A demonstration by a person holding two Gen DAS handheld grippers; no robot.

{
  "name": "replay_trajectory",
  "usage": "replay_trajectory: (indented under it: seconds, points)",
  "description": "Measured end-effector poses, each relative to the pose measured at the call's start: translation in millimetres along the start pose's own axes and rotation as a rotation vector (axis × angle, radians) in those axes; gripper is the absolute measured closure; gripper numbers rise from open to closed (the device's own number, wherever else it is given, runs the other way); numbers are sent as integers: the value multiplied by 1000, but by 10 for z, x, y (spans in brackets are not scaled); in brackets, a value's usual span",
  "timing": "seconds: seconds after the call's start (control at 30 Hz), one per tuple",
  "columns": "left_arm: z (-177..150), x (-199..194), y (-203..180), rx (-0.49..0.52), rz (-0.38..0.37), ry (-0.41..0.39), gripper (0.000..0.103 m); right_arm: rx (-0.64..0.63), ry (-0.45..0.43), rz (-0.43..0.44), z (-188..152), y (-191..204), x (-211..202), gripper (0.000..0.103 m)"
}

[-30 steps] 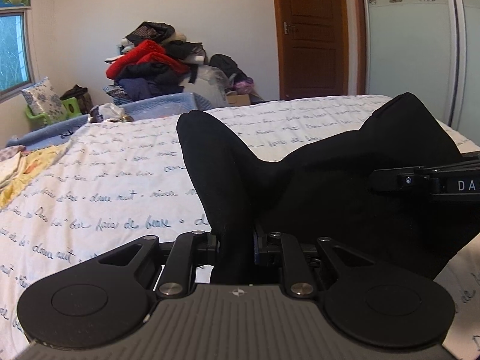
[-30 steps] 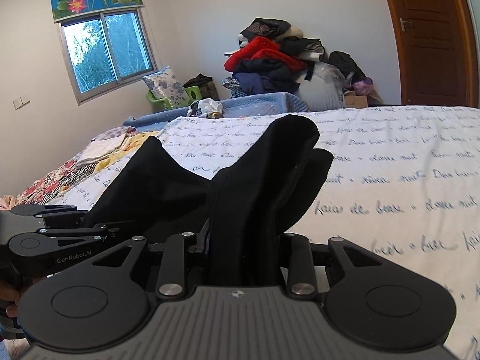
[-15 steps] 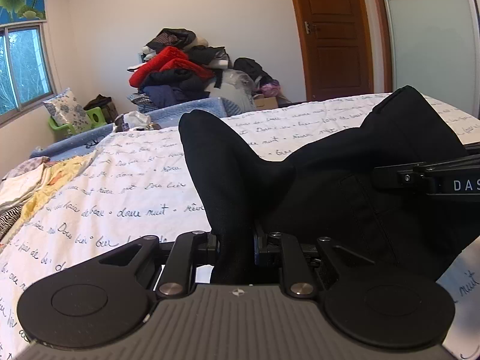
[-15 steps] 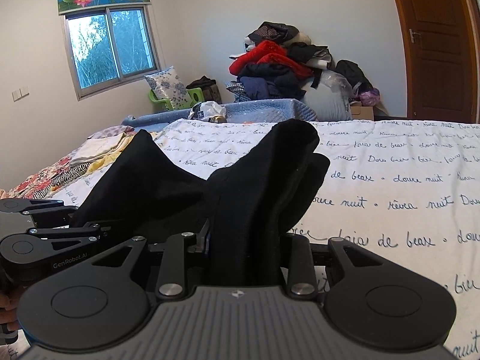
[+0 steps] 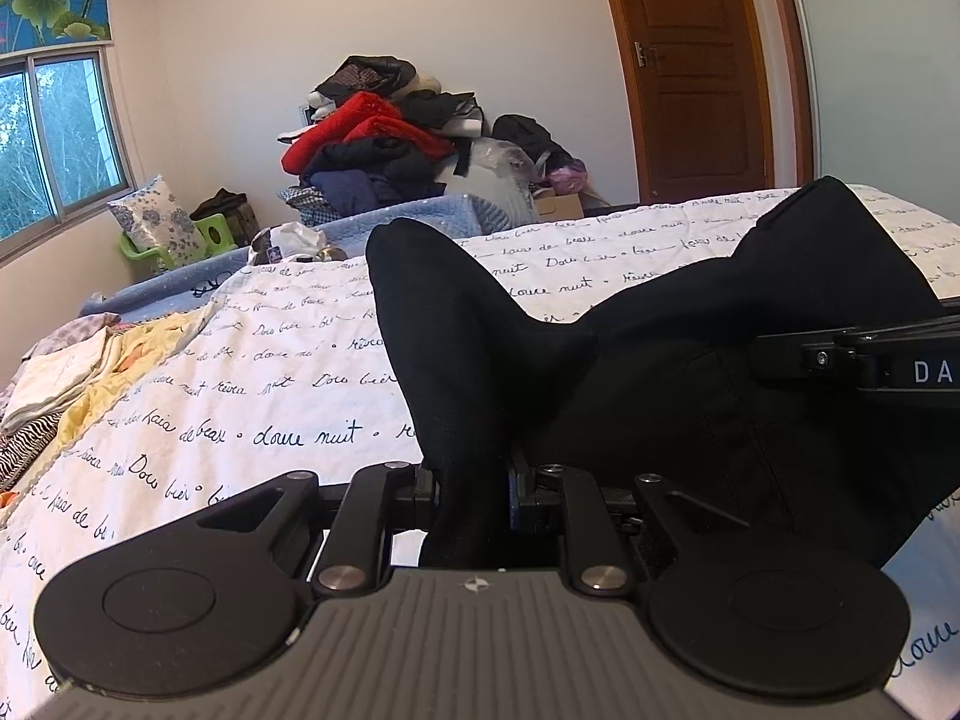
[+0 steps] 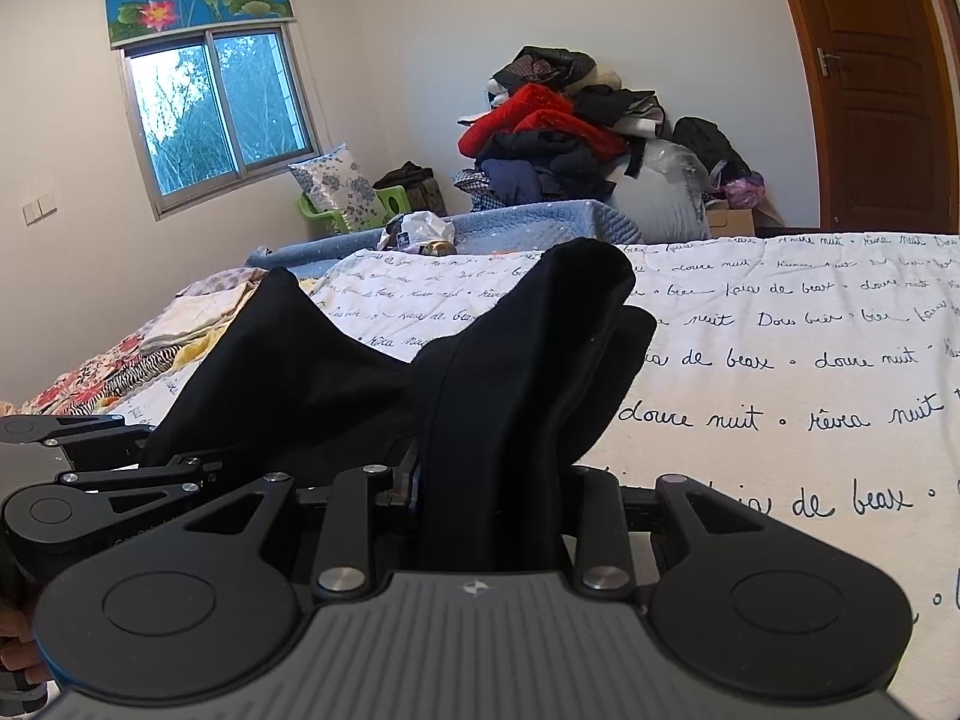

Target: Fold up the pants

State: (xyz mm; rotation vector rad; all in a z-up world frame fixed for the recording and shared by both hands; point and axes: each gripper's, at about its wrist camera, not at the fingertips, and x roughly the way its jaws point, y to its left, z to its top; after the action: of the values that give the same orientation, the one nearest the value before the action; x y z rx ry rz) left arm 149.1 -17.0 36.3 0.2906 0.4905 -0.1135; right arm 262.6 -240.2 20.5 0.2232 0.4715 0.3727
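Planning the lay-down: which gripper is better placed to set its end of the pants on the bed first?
Probably right gripper: open white bedspread lies beside its bunched black pants.

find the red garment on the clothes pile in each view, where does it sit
Left wrist view: the red garment sits upper centre-left, near the top of the clothes pile against the far wall, left of the wooden door.
Right wrist view: the red garment sits upper centre-right, in the same pile, between the window and the door.
Shared landmark: the green plastic chair holding a floral pillow, left of the pile.
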Motion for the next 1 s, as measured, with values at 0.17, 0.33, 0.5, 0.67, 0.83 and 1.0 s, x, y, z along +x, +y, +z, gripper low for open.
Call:
replay_trajectory:
  seconds: [0.17,0.33,0.5,0.67,0.83,1.0]
  points:
    - [8,46,5,4,10,6,78,11,4,-4,-13,17,52,72]
    - [12,89,-24,2,18,21,78,23,19,-10,-20,9,115,72]
    - [15,130,-50,18,28,26,77,46,37,-13,-67,-42,160,72]
    - [24,164,-58,38,41,28,77,59,49,-19,-96,-69,198,72]
    - [11,191,-80,54,53,30,77,76,64,-21,-122,-105,236,72]
    - [3,226,-94,67,63,31,76,86,76,-29,-144,-110,264,71]
